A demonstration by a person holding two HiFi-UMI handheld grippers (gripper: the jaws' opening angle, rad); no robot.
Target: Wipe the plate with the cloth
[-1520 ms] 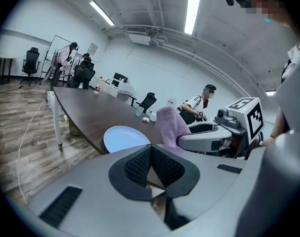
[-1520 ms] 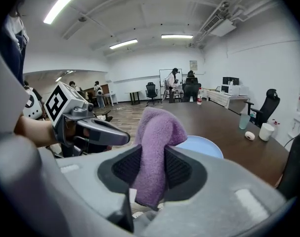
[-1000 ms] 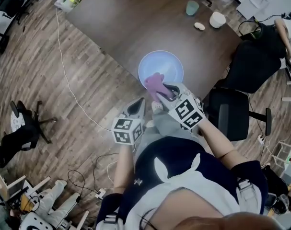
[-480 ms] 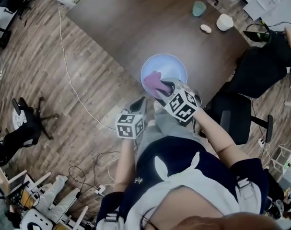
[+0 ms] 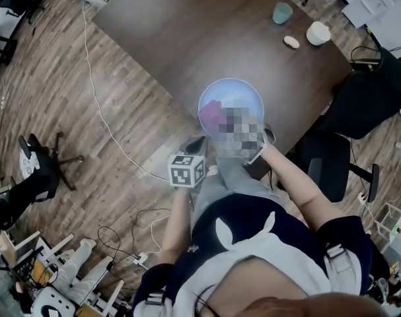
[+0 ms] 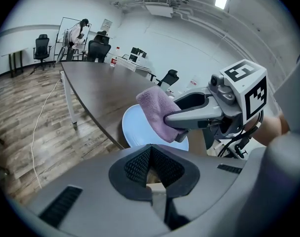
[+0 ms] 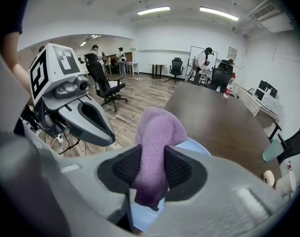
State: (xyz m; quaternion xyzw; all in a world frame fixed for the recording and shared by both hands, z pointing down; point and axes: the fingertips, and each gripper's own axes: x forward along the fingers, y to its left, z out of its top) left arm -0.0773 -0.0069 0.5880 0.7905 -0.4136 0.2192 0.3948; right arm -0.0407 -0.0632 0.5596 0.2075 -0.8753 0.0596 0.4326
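dark wooden worktop (image 5: 187,32) stood over a plank floor (image 5: 68,111), with a pale blue plate (image 5: 232,90) close to its near edge. the right tongs (image 7: 150,165) were clenched on a purple cloth (image 7: 157,130), the fabric pinched between both pads, bulging out ahead of them and trailing below. from the head view the cloth lay over the plate's near left part; whether it touched the plate could not be told. the left tongs (image 6: 150,157) were pressed together with nothing between them, tilted downward over the floor just off the worktop's edge, near the plate but apart from it. a teal cup (image 5: 282,12), a white bowl (image 5: 318,33) and a small pale object (image 5: 291,41) sat at the worktop's far side, well apart from the plate. a white cable (image 5: 98,104) ran across the floor.
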